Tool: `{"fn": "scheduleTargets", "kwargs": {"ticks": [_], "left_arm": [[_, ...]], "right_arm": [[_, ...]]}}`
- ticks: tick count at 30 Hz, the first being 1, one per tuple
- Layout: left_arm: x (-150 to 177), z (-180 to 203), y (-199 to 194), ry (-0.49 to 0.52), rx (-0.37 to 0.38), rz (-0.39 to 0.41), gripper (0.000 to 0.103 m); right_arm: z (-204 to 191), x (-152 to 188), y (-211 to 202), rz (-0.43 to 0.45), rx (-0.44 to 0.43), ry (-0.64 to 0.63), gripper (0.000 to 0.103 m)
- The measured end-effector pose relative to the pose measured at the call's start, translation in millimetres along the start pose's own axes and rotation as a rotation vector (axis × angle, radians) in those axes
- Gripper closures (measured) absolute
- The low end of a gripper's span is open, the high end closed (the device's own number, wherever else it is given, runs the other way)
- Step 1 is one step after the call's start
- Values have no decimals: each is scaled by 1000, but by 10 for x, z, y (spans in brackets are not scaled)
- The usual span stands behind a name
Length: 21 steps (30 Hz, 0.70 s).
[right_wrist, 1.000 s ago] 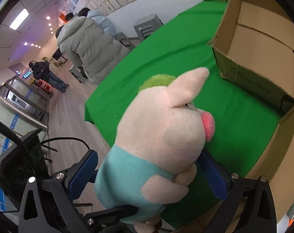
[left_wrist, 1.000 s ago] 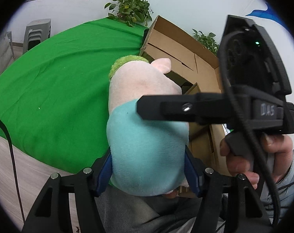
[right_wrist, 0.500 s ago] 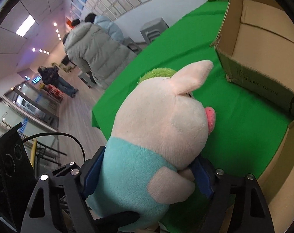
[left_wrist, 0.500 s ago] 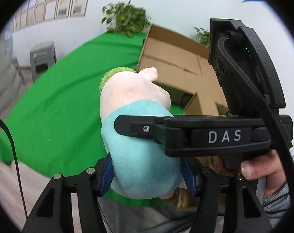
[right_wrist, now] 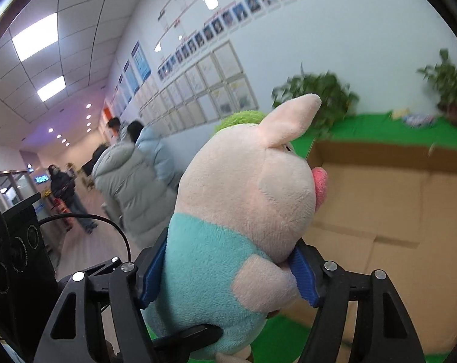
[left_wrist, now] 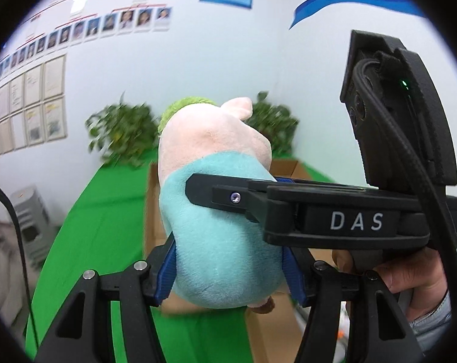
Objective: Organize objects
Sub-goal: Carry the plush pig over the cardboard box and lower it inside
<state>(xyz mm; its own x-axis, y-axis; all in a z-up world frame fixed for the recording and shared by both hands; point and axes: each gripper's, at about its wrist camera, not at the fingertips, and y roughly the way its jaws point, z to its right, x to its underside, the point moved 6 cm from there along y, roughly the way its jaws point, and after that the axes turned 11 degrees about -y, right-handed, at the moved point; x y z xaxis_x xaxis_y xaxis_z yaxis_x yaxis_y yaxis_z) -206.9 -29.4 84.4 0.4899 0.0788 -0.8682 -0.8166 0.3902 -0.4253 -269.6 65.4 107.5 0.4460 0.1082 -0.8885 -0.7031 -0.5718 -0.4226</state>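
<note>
**Plush pig held by both grippers above the open carton**

Green felt-like cloth covered the table under a white wall of framed sheets. Both grippers clamped one soft plush pig: fuzzy pink head, teal body, tufted green cap. Left gripper pinched the teal belly between ribbed blue pads; right gripper squeezed below its neck. Plain brown corrugated box, flaps open, lay at three o'clock of the pig in the right view.

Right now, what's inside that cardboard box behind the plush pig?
The cardboard box shows only bare brown floor and flaps. The plush pig, clamped by both grippers, hides its near left part.
</note>
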Motion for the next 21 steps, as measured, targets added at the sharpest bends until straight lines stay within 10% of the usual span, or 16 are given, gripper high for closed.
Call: {"fn": "scheduleTargets", "kwargs": {"ticks": [10,21], "left_arm": [[-87,-278,750,-70,113,-41,44],[485,-831,1285,-217,54,-239,37]], "right_arm": [[722,-485,108,4,117,4,37],[1441,266,1256,-183,69,141,39]]}}
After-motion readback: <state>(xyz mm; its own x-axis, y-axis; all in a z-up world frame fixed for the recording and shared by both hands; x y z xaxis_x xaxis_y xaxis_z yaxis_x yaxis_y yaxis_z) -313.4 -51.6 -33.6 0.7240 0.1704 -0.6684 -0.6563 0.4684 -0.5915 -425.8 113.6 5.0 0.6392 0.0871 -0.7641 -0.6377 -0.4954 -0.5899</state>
